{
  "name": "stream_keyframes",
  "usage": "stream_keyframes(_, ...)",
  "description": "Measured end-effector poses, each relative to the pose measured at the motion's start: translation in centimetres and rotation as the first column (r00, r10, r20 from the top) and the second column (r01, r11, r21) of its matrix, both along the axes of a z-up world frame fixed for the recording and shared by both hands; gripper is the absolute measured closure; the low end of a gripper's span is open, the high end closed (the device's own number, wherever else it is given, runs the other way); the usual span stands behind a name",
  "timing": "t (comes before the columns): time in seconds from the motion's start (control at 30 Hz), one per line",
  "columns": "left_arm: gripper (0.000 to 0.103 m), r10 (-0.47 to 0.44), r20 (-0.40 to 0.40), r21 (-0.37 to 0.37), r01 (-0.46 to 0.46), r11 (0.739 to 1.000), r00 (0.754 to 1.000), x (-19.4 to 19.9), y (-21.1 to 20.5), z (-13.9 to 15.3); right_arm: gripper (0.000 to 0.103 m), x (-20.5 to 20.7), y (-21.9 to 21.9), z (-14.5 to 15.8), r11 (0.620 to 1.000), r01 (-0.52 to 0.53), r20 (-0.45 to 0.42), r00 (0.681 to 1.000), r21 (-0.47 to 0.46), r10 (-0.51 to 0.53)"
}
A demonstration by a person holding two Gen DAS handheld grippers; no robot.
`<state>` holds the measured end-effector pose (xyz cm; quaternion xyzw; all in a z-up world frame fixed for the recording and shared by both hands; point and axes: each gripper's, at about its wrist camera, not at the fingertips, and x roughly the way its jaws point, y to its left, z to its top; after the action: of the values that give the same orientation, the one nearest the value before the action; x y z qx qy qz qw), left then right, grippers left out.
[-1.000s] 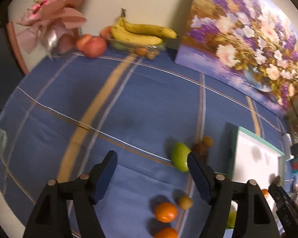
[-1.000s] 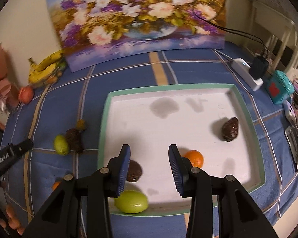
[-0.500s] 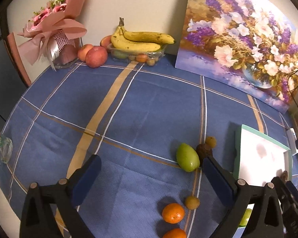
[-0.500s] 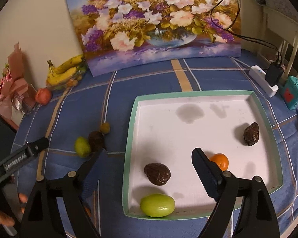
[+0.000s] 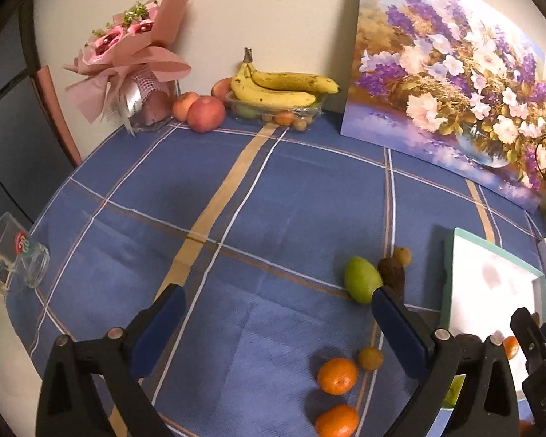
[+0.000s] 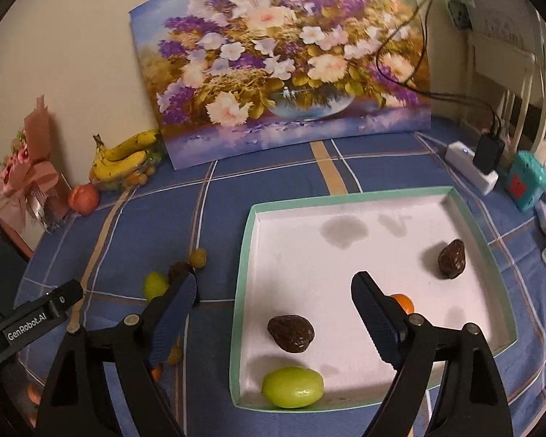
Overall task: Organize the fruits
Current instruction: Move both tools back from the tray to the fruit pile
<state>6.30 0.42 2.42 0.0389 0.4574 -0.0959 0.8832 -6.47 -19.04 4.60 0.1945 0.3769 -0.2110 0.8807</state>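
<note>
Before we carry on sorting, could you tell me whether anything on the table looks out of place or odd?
Yes: a glass mug lies tipped on its side at the table's left edge, with no spill visible. Also, the white tray has a greyish stain on its floor near the far rim.

Quick count from where I'm standing. Inside the tray [image 6: 244,255]: two dark brown fruits [image 6: 291,332] [image 6: 451,259], one green fruit [image 6: 293,387] and one orange [image 6: 404,302], so four total. Loose on the tablecloth [image 5: 273,189] near the tray's left edge: one green fruit [image 5: 362,284], one dark brown one [image 5: 391,271], two small yellowish ones [image 5: 402,255] [image 5: 370,358], two oranges [image 5: 336,376] [image 5: 336,420]. By the table's far edge: one banana bunch [image 5: 280,85], three peachy-red fruits [image 5: 205,113] [image 5: 183,105] [image 5: 221,88].
</note>
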Motion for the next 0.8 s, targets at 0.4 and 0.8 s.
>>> stream_keyframes(0.4, 0.0, 0.013, -0.066, -0.123, -0.022, 0.992, 0.998, -1.0, 3.4, -1.6, 0.015, -1.1, 2.0, -1.4, 0.991, -0.05, -0.026, 0.998, 0.127, 0.054)
stream_keyframes(0.8, 0.001, -0.035, -0.191, -0.19, -0.002, 0.982, 0.981, -0.6, 3.7, -3.5, 0.015, -1.3, 3.0, -1.4, 0.987, -0.068, -0.032, 0.997, 0.145, 0.074)
